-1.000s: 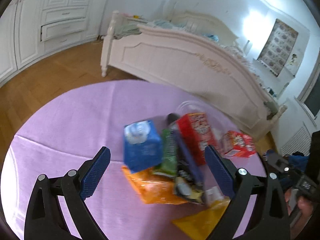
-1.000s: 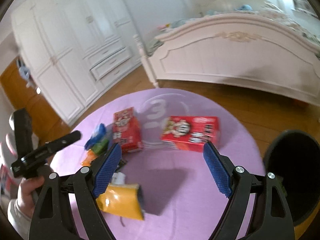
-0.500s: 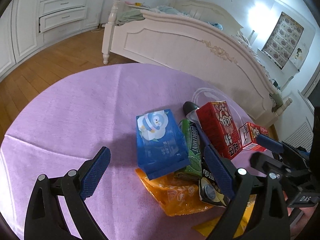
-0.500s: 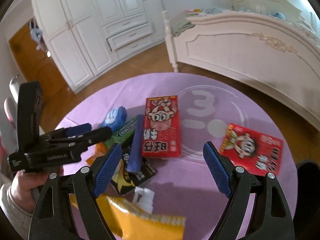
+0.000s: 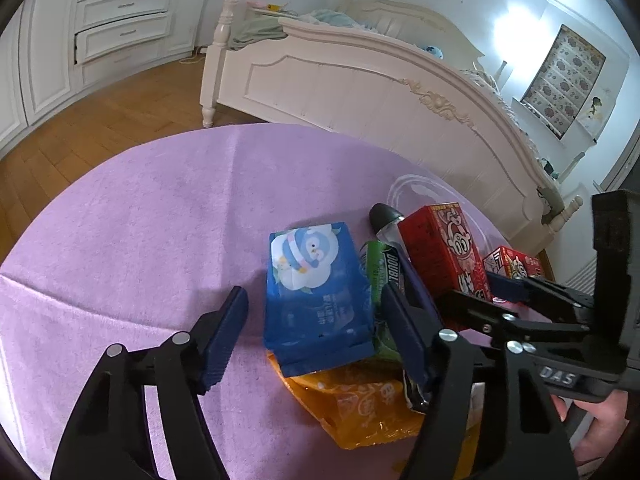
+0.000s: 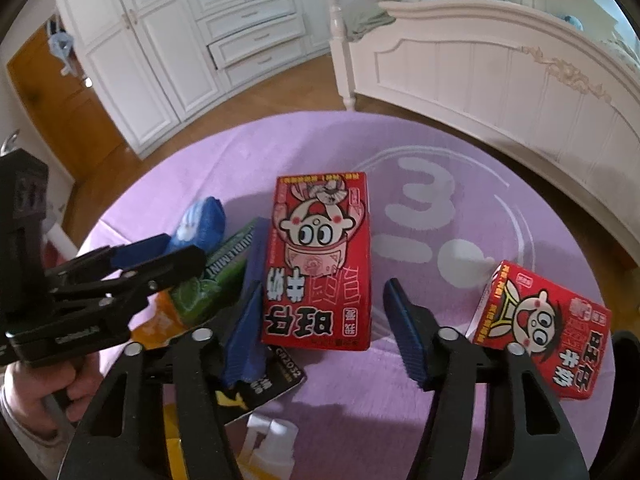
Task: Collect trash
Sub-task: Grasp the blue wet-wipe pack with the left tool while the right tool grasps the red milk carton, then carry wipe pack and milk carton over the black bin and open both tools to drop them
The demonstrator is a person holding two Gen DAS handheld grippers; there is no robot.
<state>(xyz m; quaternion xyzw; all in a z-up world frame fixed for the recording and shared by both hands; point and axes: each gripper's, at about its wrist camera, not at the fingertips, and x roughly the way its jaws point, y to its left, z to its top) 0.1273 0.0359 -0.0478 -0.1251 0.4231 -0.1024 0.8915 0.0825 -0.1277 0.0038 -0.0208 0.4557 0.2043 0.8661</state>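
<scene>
Beside the bed, only the right-wrist view shows white wardrobes.

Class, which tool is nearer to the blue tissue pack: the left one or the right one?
Left. The left tool is open with the blue tissue pack between its fingers; the right tool is open around the tall red carton, farther away.

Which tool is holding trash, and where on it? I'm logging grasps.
Neither. The left tool is open around the blue packet; the right tool is open around the red box.
</scene>
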